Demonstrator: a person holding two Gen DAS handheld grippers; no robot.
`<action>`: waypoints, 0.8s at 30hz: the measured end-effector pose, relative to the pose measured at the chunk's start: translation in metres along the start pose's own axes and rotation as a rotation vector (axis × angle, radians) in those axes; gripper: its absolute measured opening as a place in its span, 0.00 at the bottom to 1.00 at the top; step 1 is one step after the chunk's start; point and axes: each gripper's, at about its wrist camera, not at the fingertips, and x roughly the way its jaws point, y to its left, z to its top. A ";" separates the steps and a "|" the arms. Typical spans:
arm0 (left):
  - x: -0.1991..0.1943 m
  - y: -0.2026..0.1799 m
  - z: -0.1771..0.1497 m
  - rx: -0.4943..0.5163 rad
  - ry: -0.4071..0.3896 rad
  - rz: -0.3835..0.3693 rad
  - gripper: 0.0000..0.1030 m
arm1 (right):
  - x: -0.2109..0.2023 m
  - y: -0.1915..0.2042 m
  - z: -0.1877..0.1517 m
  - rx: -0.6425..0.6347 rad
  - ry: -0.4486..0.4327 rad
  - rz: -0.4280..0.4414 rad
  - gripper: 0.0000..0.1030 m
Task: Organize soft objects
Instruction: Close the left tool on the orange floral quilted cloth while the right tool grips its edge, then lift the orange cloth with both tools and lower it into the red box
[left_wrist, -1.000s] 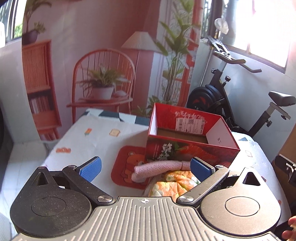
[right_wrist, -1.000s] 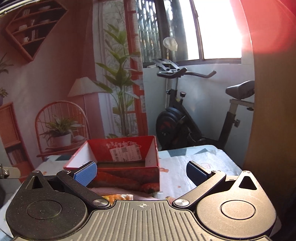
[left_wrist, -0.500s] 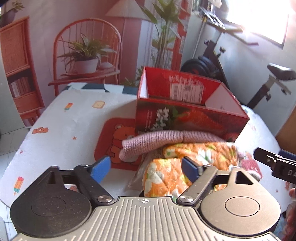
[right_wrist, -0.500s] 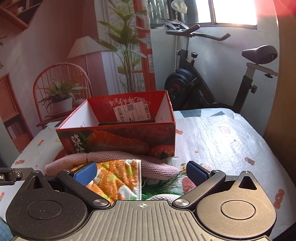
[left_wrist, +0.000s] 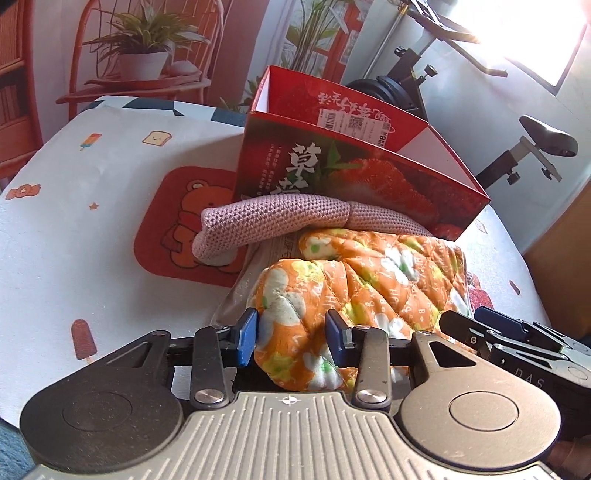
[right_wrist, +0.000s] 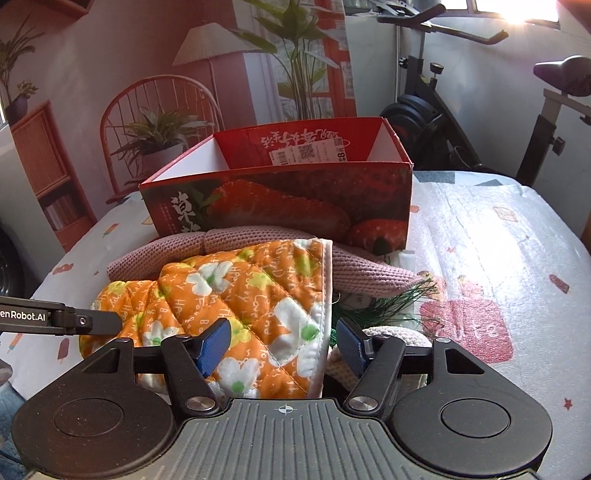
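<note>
On the table (left_wrist: 74, 236), before the red box (left_wrist: 343, 173): left hand-held gripper (left_wrist: 291, 338), just closing, pinching orange quilted cloth (left_wrist: 369, 280); right hand-held gripper (right_wrist: 282, 345), also closing, straddling its hem without contact, for a two-point lift.

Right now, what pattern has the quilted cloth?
The cloth is orange with white and yellow flowers and green dots; the right wrist view shows it best.

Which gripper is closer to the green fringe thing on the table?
Right. The right gripper straddles the orange quilted cloth's white edge, its far finger beside the green fringe. The left gripper holds the cloth's opposite end.
</note>
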 end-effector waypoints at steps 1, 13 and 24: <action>0.002 0.000 -0.001 0.002 0.003 -0.002 0.40 | 0.001 -0.001 -0.001 0.006 0.004 0.006 0.59; 0.007 0.000 -0.005 0.007 0.005 -0.009 0.39 | 0.007 -0.005 -0.004 0.035 0.024 0.049 0.58; -0.009 -0.012 -0.004 0.073 -0.068 0.024 0.12 | -0.016 0.005 0.002 -0.034 -0.069 0.061 0.07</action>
